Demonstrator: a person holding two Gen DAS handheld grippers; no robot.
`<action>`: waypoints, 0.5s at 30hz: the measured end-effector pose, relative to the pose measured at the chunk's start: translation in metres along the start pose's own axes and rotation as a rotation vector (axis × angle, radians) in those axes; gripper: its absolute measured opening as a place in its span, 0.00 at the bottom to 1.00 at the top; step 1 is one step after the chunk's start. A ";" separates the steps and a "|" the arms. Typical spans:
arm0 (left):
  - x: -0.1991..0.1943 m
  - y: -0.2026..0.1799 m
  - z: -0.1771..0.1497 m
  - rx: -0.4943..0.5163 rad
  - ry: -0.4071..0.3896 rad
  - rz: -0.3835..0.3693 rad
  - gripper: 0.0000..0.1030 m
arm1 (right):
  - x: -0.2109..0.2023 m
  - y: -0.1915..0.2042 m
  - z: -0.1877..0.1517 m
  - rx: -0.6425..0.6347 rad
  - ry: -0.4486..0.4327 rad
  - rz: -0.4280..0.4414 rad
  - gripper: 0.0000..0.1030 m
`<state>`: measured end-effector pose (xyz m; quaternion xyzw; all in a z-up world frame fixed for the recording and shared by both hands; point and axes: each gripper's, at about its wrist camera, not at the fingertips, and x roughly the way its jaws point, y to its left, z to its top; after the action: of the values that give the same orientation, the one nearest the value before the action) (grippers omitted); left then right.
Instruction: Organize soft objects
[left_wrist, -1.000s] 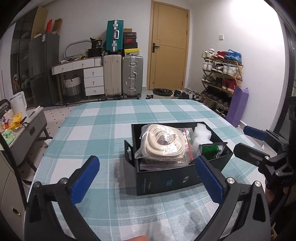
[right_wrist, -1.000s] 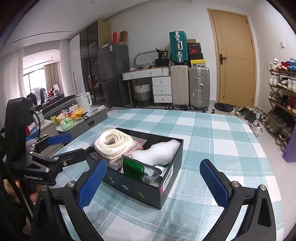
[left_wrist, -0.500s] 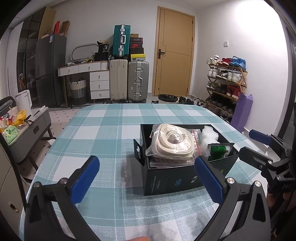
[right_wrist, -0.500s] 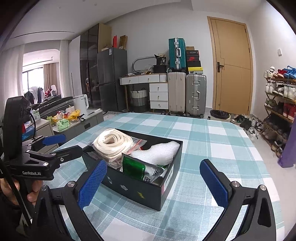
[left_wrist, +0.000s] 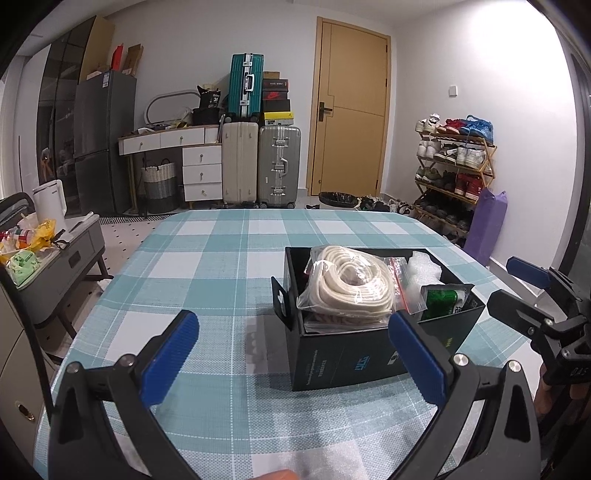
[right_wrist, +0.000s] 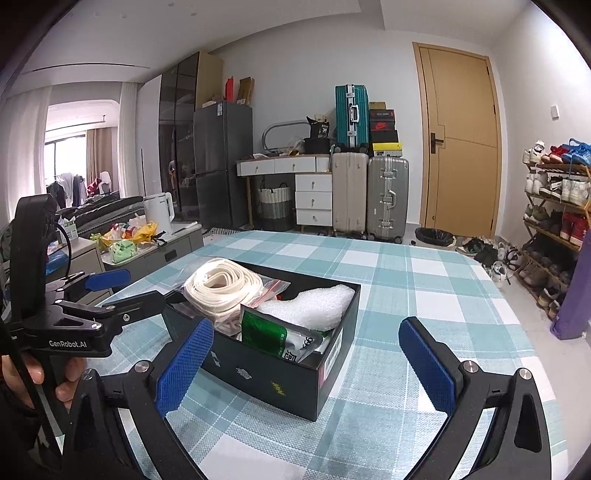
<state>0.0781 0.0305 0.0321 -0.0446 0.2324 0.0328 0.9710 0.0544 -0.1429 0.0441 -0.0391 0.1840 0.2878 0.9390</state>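
A black box (left_wrist: 343, 360) stands on the checked tablecloth; it also shows in the right wrist view (right_wrist: 273, 376). In it lie a bagged coil of white rope (left_wrist: 349, 286) (right_wrist: 221, 284), a white bubble-wrap piece (left_wrist: 423, 267) (right_wrist: 312, 306) and a green-and-white pouch (left_wrist: 443, 299) (right_wrist: 273, 334). My left gripper (left_wrist: 291, 358) is open and empty, held above the table in front of the box. My right gripper (right_wrist: 306, 369) is open and empty, to the right of the box. Each gripper shows in the other's view: the right (left_wrist: 524, 291), the left (right_wrist: 114, 291).
The table (left_wrist: 221, 258) has a teal and white checked cloth. Behind it stand suitcases (left_wrist: 258, 166), a white desk with drawers (left_wrist: 184, 155), a fridge (left_wrist: 99, 144) and a door (left_wrist: 351, 122). A shoe rack (left_wrist: 454, 173) is at the right, a low grey cabinet (left_wrist: 62, 251) at the left.
Both grippers have lifted and tilted up, away from the box; the box sits lower and smaller in both views. Both stay open and empty.
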 end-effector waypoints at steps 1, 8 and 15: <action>0.000 0.001 0.000 -0.002 0.001 -0.002 1.00 | 0.000 0.000 0.000 0.001 -0.001 -0.003 0.99; 0.002 0.003 0.000 -0.017 0.008 -0.006 1.00 | 0.001 -0.001 0.001 0.005 0.004 -0.015 0.99; 0.002 0.002 0.000 -0.009 0.003 -0.004 1.00 | 0.001 -0.002 0.001 0.005 0.003 -0.011 0.99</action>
<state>0.0794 0.0327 0.0307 -0.0497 0.2335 0.0316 0.9706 0.0563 -0.1436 0.0444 -0.0382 0.1858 0.2821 0.9404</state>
